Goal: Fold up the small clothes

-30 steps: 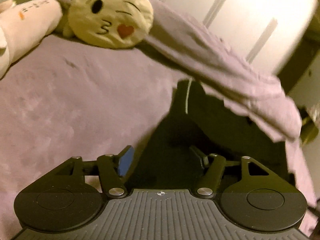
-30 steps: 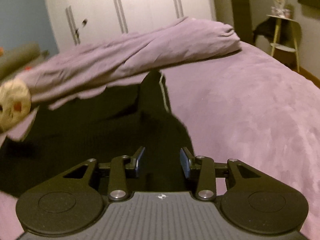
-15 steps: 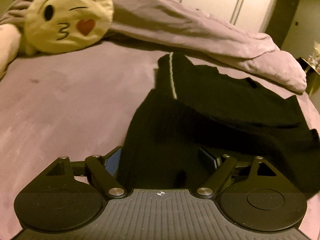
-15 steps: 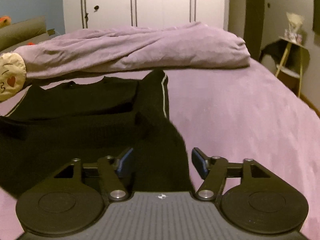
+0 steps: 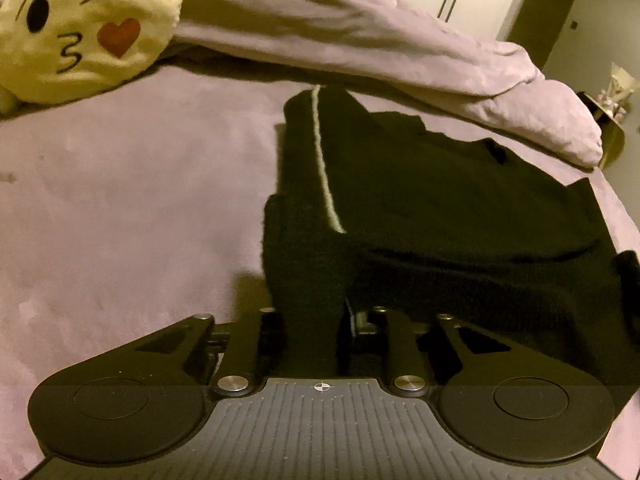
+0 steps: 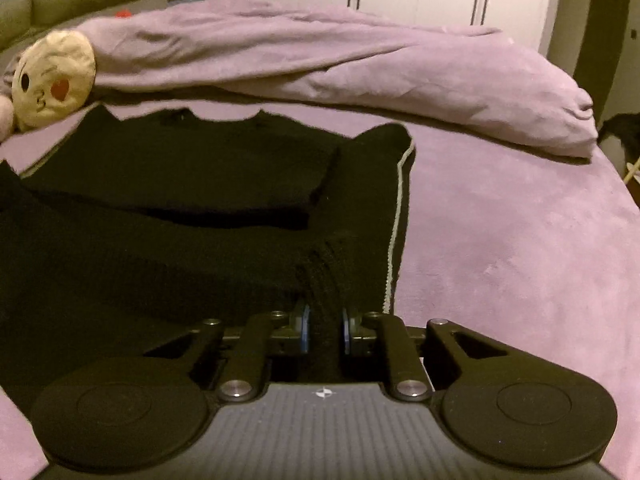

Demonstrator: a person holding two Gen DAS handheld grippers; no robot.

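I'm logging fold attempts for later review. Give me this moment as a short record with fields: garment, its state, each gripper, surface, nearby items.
garment: black sweater with a pale stripe along each side edge
state: spread on the bed, both side parts already folded in over the body
left gripper: shut on the sweater's near hem
right gripper: shut on the sweater's near hem
surface: purple bedspread
nearby: rolled purple blanket behind the sweater; yellow kiss-emoji cushion
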